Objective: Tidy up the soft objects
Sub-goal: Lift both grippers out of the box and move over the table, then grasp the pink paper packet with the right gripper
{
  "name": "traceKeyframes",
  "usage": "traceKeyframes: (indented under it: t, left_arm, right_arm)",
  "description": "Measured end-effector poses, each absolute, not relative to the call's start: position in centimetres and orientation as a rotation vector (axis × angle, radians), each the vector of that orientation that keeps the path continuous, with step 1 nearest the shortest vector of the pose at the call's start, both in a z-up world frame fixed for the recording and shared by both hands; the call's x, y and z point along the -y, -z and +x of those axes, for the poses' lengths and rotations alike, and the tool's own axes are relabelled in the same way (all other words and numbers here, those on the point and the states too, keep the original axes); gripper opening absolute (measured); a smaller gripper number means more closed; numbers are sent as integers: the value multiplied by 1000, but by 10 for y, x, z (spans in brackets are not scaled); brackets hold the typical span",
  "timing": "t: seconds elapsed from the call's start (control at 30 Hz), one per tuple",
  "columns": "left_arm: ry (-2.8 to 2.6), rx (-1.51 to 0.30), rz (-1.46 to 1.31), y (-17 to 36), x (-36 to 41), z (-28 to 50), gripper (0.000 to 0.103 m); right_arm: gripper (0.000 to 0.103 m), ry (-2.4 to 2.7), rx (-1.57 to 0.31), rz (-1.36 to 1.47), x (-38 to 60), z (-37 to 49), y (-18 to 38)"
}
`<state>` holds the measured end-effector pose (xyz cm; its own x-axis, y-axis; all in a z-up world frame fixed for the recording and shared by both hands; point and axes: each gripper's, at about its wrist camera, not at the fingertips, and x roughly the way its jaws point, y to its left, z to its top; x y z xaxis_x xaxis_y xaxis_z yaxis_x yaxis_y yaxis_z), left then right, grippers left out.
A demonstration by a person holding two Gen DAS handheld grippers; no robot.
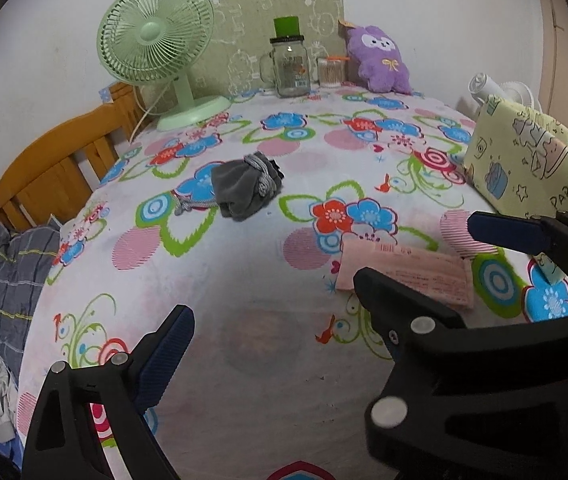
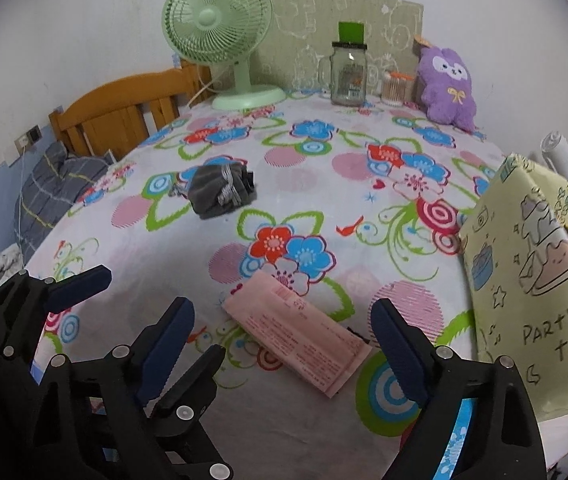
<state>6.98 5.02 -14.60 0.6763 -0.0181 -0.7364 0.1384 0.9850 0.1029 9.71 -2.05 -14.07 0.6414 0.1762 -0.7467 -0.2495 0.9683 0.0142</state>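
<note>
Right gripper (image 2: 284,344) jaws spread around pink packet (image 2: 298,330), left gripper (image 1: 272,312) jaws spread, empty

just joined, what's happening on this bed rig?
Nothing is gripped yet. Both sets of tongs, left and right, hang open over the floral bedsheet. A pink packet lies just ahead of the right tongs. A grey drawstring pouch sits mid-bed, a purple plush by the wall, and a yellow bag on the right.

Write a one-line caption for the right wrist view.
Open right gripper over a pink packet on the floral sheet; grey pouch beyond, open left gripper alongside.
</note>
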Motion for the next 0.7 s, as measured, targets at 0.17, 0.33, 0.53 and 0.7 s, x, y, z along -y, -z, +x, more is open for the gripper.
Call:
traceKeyframes:
  t: [0.17, 0.33, 0.53, 0.7]
  left_arm:
    - [104, -867, 133, 155, -51, 75, 90]
    - [117, -869, 118, 156, -51, 76, 91]
    - [128, -873, 114, 156, -51, 82, 91]
    - [129, -874, 115, 155, -48, 90, 91]
  right_arm:
    - [85, -219, -884, -97, 22, 103, 150]
    - [82, -223, -917, -76, 24, 110, 157]
    - [67, -184, -927, -86, 25, 118, 161]
    - [46, -144, -911, -103, 28, 123, 161]
